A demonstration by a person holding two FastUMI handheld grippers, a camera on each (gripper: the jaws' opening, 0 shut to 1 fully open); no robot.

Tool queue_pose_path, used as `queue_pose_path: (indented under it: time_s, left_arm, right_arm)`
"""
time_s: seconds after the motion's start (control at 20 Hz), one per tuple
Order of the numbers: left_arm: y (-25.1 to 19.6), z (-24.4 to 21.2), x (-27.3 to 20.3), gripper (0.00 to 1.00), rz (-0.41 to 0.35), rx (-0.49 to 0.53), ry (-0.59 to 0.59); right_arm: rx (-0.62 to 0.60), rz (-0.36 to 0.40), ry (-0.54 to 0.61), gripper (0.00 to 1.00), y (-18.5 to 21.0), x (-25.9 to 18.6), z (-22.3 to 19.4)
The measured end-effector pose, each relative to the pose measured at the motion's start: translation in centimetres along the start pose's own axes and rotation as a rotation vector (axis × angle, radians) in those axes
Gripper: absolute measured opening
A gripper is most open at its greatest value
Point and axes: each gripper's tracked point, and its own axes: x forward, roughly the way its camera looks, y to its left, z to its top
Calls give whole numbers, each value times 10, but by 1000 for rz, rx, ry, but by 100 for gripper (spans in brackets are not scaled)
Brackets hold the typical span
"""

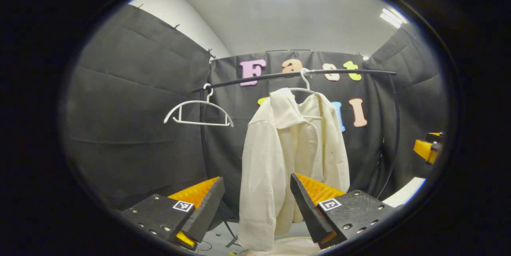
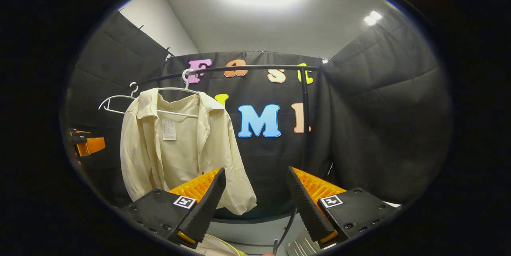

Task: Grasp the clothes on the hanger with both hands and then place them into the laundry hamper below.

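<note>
A cream shirt (image 1: 295,148) hangs on a white hanger (image 1: 305,82) from the black rail (image 1: 247,80), collar open and sleeves down. My left gripper (image 1: 256,179) is open, low and short of the shirt, with the near sleeve showing in the gap beyond its fingers. In the right gripper view the shirt (image 2: 179,148) hangs up and to the left. My right gripper (image 2: 255,171) is open with nothing between its fingers, to the right of the shirt's hem. Each gripper shows at the edge of the other's view (image 1: 427,148) (image 2: 86,144).
An empty white hanger (image 1: 198,110) (image 2: 115,102) hangs further along the rail. The rack's black upright (image 2: 305,128) stands right of the shirt. Something pale (image 1: 287,248) (image 2: 215,248) lies at the bottom edge below the shirt; I cannot tell what it is.
</note>
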Motion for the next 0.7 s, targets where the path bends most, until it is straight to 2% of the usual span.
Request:
queue_pose_path:
  time_s: [0.4, 0.45, 0.55, 0.7]
  left_arm:
    - [12, 16, 18, 97, 5, -5, -12]
    - [8, 18, 22, 98, 12, -6, -11]
    - [-5, 25, 27, 98, 16, -7, -14]
    - [-29, 32, 40, 97, 36, 8, -15]
  right_arm:
    - [-20, -19, -67, 97, 19, 20, 24]
    - [-17, -7, -69, 92, 22, 28, 26]
    - [-6, 24, -74, 97, 26, 48, 29]
    - [11, 85, -76, 97, 30, 89, 29]
